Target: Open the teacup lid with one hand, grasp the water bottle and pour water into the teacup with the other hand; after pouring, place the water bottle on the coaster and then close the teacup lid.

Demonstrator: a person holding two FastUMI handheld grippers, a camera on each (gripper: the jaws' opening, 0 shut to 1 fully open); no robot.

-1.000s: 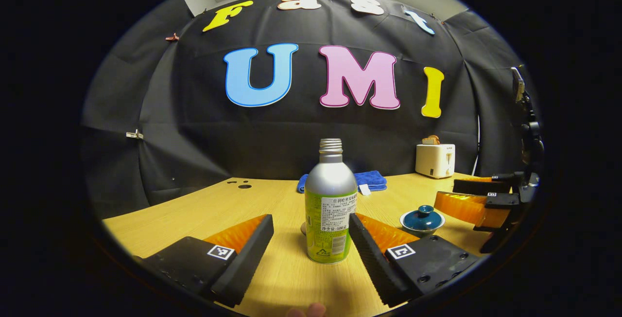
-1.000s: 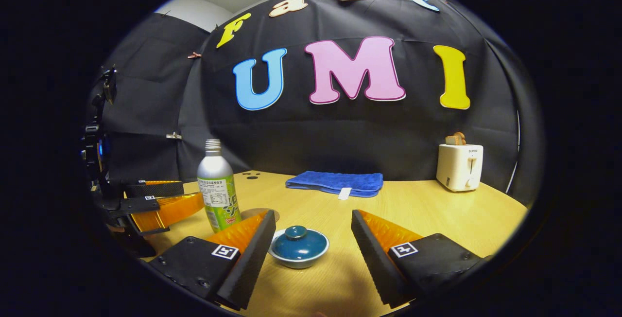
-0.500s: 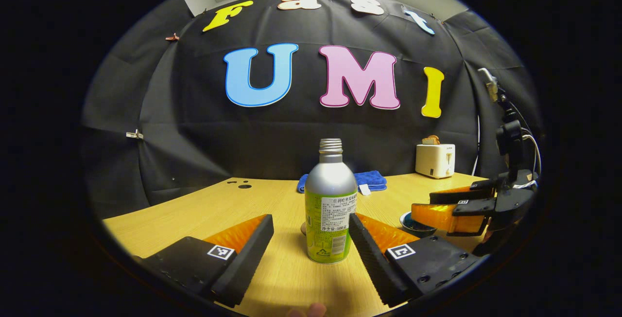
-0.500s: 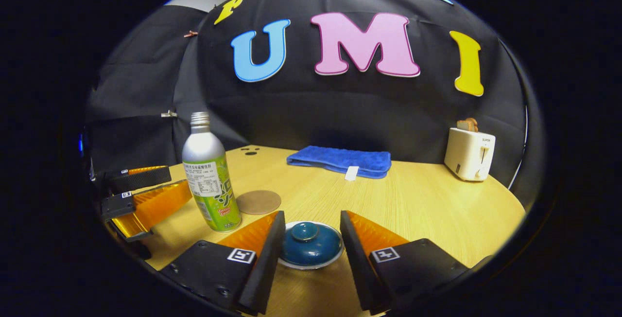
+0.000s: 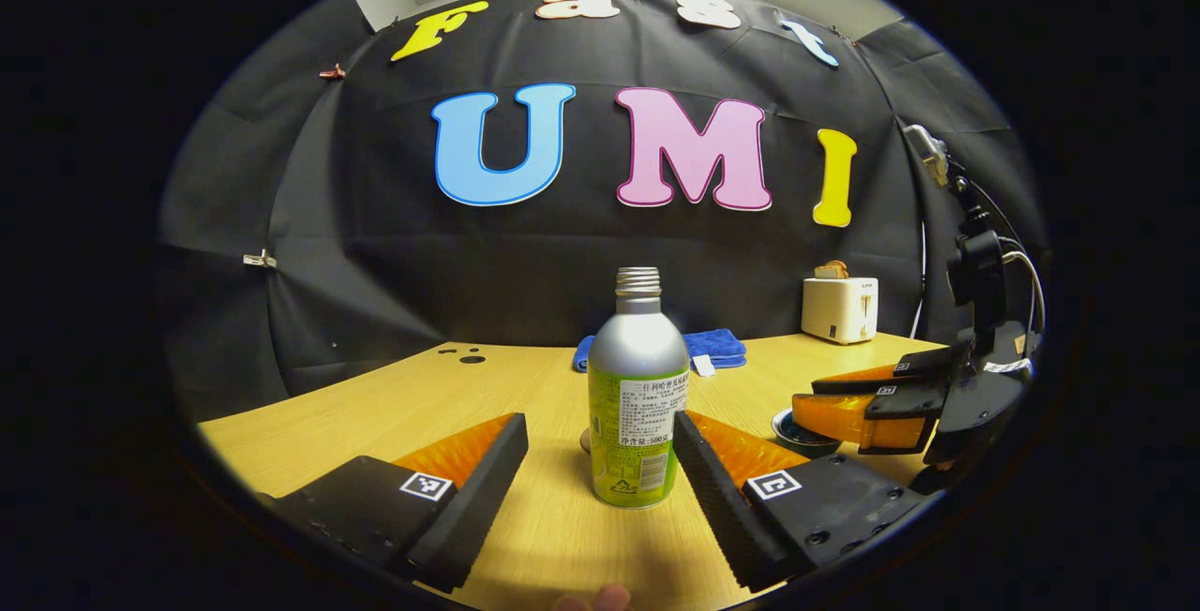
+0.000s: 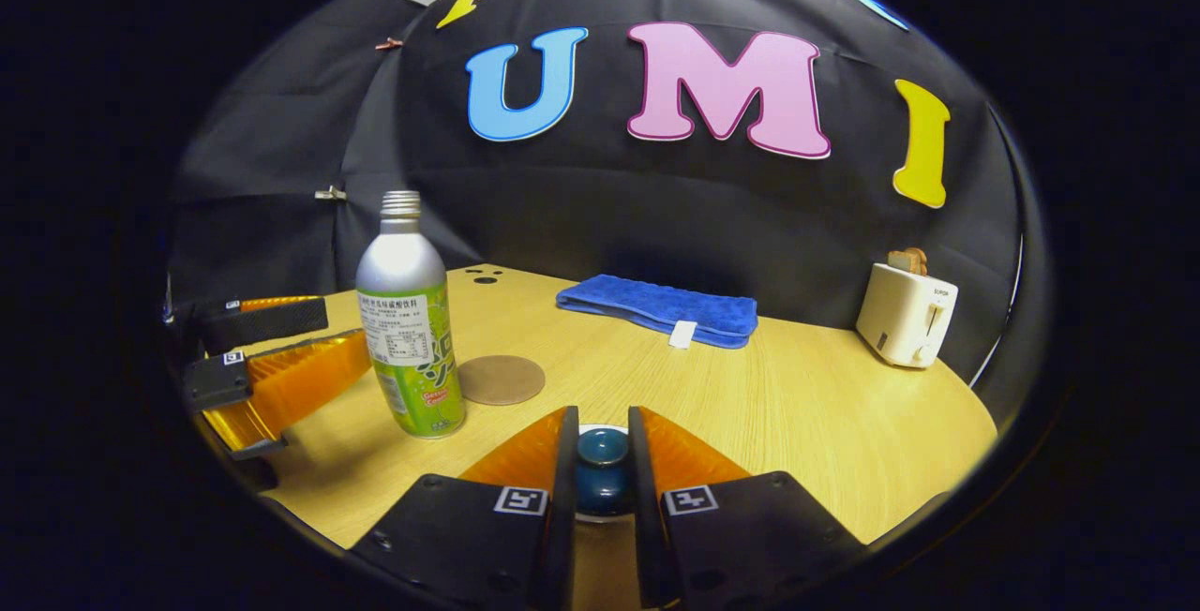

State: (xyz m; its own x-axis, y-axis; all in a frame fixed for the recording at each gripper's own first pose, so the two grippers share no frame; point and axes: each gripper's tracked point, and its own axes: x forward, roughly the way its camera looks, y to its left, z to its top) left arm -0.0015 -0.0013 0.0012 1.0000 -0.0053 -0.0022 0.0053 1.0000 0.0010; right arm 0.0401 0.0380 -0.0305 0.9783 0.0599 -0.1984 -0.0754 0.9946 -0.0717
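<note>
You are in a dim booth with a black cloth wall [image 6: 656,208] behind a round wooden table [image 6: 806,405], where a folded blue towel [image 6: 661,306] lies near the back and a white toaster [image 6: 906,313] stands far to the right.

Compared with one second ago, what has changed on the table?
The right gripper came forward over the teacup and closed its fingers on the lid knob. The left gripper stayed open around the bottle, which stands unmoved beside the bare coaster. The towel and toaster stayed put.
</note>
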